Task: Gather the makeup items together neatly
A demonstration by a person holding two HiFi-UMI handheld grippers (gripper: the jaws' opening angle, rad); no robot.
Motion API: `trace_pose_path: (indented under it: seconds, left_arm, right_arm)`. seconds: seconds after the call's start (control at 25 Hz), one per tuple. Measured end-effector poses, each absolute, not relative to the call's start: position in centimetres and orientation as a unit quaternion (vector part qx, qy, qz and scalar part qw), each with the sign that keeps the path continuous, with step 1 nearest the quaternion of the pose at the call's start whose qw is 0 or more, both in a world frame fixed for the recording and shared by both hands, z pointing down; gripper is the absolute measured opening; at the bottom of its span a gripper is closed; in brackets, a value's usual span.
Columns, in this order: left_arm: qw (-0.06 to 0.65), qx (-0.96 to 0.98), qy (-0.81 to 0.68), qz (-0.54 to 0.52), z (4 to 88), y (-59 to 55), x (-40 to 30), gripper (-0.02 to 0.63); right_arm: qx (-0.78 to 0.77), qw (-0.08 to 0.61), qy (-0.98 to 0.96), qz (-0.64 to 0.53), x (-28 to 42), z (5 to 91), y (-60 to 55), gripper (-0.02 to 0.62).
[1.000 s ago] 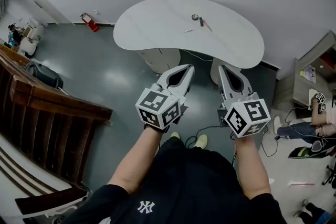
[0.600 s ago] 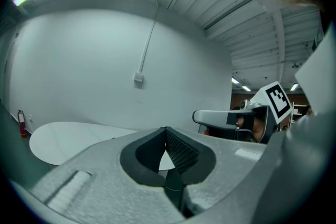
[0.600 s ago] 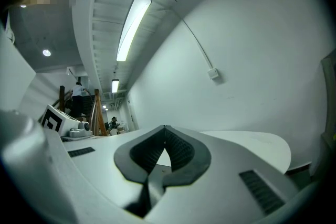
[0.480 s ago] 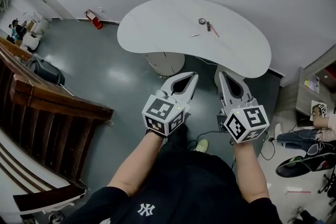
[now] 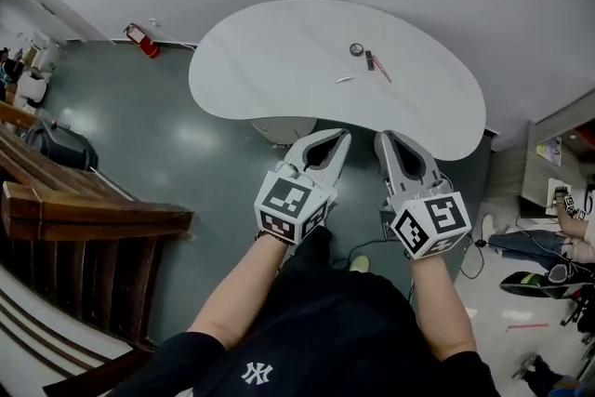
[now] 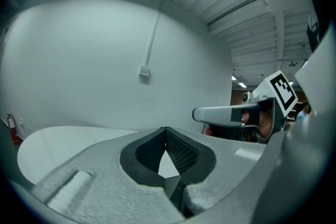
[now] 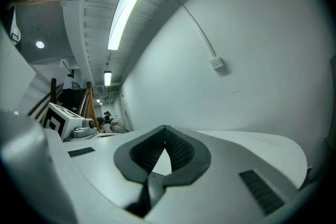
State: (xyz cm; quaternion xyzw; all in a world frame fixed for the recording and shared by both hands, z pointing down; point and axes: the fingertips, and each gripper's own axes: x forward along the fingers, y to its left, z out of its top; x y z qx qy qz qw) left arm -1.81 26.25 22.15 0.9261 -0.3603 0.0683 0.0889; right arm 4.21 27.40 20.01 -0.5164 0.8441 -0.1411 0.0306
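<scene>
Makeup items (image 5: 364, 62) lie loosely scattered on the white table (image 5: 270, 60), toward its far side and right of its middle. A small round compact (image 5: 356, 49) has a dark stubby piece (image 5: 369, 61) just beside it. A thin reddish pencil (image 5: 382, 71) and a pale sliver (image 5: 345, 80) lie nearer the table's front edge. Both claws hang side by side short of that front edge, over the floor (image 5: 186, 144). The left claw (image 5: 340, 138) has its tips pressed together on nothing, and the right claw (image 5: 381, 138) is likewise closed and empty. Gathering looks not yet begun. The claws point level at the table, probably as an approach posture, and would need to open before any pick.
</scene>
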Motion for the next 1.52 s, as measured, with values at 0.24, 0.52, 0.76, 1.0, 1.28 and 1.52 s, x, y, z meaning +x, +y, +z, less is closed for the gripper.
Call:
trace_pose_path:
  seconds: [0.24, 0.52, 0.76, 1.0, 1.28, 1.52]
  left_arm:
    - [0.097, 0.935, -0.333, 0.072, 23.1, 19.0, -3.6, 0.009]
    - [0.092, 0.944, -0.301, 0.094, 25.5, 13.0, -4.6, 0.009]
    - [0.08, 0.945, -0.294, 0.123, 28.5, 9.5, -3.3, 0.009]
    - [0.072, 0.942, -0.292, 0.151, 32.4, 5.7, -1.9, 0.009]
    - [0.087, 0.931, -0.3, 0.188, 38.0, 1.7, 0.2, 0.009]
    - [0.098, 0.919, -0.311, 0.223, 43.5, -1.2, 1.1, 0.011]
  right_arm:
    - [-0.549, 0.019, 0.825, -0.133, 2.3, 20.8, 20.7, 0.015]
    - [-0.58, 0.01, 0.805, -0.129, 1.0, 22.3, 15.4, 0.015]
    - [-0.589, 0.005, 0.796, -0.141, 2.2, 24.2, 12.5, 0.015]
    - [-0.574, 0.007, 0.804, -0.158, 3.1, 27.0, 8.3, 0.015]
    - [-0.552, -0.018, 0.815, -0.176, 5.0, 31.1, 3.3, 0.015]
    - [-0.524, -0.035, 0.828, -0.194, 5.5, 35.4, 0.4, 0.015]
